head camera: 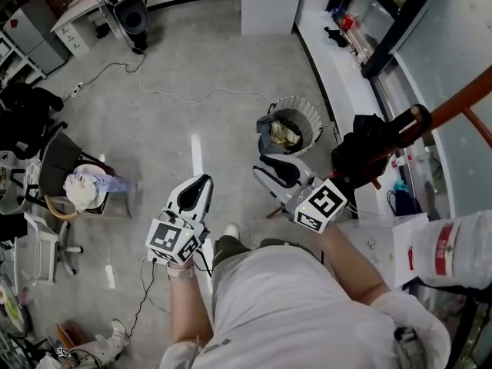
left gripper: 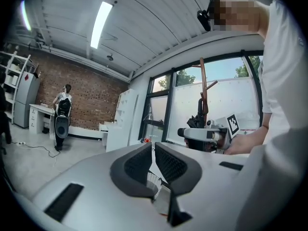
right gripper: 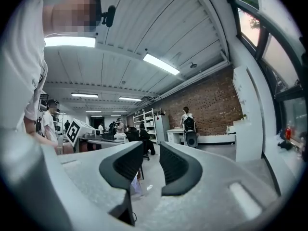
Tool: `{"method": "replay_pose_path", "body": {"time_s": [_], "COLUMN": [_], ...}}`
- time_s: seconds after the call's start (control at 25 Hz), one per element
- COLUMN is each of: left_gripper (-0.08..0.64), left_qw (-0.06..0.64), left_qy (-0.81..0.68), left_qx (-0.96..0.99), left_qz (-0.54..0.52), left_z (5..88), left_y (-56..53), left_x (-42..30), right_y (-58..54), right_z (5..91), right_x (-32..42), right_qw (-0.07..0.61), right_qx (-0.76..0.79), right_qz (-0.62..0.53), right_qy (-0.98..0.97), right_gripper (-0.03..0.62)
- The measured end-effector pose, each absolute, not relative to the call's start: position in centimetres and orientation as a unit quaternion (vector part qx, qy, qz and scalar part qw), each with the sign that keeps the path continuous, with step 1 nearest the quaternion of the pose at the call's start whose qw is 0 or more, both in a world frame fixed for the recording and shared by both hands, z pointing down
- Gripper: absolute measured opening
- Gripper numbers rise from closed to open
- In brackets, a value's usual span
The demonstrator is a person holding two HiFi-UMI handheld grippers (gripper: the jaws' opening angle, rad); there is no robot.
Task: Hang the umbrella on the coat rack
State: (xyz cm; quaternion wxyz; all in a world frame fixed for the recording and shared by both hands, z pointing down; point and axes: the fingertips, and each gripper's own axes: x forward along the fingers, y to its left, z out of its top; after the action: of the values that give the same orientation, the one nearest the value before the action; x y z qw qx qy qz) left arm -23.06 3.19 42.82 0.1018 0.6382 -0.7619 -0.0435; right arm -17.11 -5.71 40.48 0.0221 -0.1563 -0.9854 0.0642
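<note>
The person holds 2 grippers out over the grey floor (head camera: 231, 60), both at about waist height. The left gripper (head camera: 198, 189) points toward the far side of the room. In the left gripper view its dark pads (left gripper: 139, 162) stand almost tip to tip with nothing between them, so it is clenched and empty. The right gripper (head camera: 270, 166) lies to its right, angled toward the far left. Its own view shows the right gripper (right gripper: 151, 150) with jaws drawn close, only a narrow slit between them and nothing in the slit: clenched on nothing.

The umbrella (head camera: 365, 154) is a black bundle on the right, up against the reddish-brown coat rack (head camera: 453, 104), right by the end of a short peg (head camera: 419, 115). Just how it catches on the rack cannot be made out. The right gripper's marker cube (head camera: 323, 204) sits near the umbrella without touching it. From the left gripper view the rack's pole (left gripper: 203, 85) rises before the window, the black umbrella (left gripper: 197, 120) low against it.

Farther off on the floor stands a white wire wastebasket (head camera: 317, 121) holding rubbish. At the far left is a chair (head camera: 58, 164) with a pale bag (head camera: 81, 189) on it.
</note>
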Motion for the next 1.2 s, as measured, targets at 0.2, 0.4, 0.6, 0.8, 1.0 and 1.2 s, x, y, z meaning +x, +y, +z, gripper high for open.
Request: {"method": "replay_pose_path", "body": {"time_s": [0.2, 0.4, 0.6, 0.8, 1.0, 1.2], "left_gripper": [0.002, 0.002, 0.003, 0.003, 0.003, 0.003], "left_qw": [0.105, 0.107, 0.111, 0.116, 0.120, 0.121], "left_qy": [-0.762, -0.758, -0.752, -0.747, -0.745, -0.743], "left_qx": [0.639, 0.642, 0.648, 0.653, 0.655, 0.657], "left_qz": [-0.037, -0.039, -0.044, -0.044, -0.045, -0.046], "left_z": [42.9, 43.7, 44.0, 44.4, 44.5, 44.5], "left_y": [3.4, 2.9, 2.4, 2.5, 2.4, 2.2], "left_x": [-22.9, -22.6, -22.2, -21.9, -21.9, -21.7], "right_y": [-5.2, -4.6, -4.3, -4.3, -4.6, -4.8], "right_z": [41.2, 42.7, 43.5, 43.7, 43.8, 44.0], "right_x": [-17.0, -16.7, -16.4, -16.3, -16.1, -15.8], "right_qw": [0.032, 0.049, 0.059, 0.059, 0.059, 0.062], "right_qx": [-0.154, -0.151, -0.148, -0.143, -0.138, -0.130], "right_qz": [0.063, 0.069, 0.077, 0.082, 0.089, 0.095], "right_qy": [-0.985, -0.985, -0.984, -0.985, -0.985, -0.985], "right_gripper": [0.109, 0.110, 0.110, 0.110, 0.110, 0.109]}}
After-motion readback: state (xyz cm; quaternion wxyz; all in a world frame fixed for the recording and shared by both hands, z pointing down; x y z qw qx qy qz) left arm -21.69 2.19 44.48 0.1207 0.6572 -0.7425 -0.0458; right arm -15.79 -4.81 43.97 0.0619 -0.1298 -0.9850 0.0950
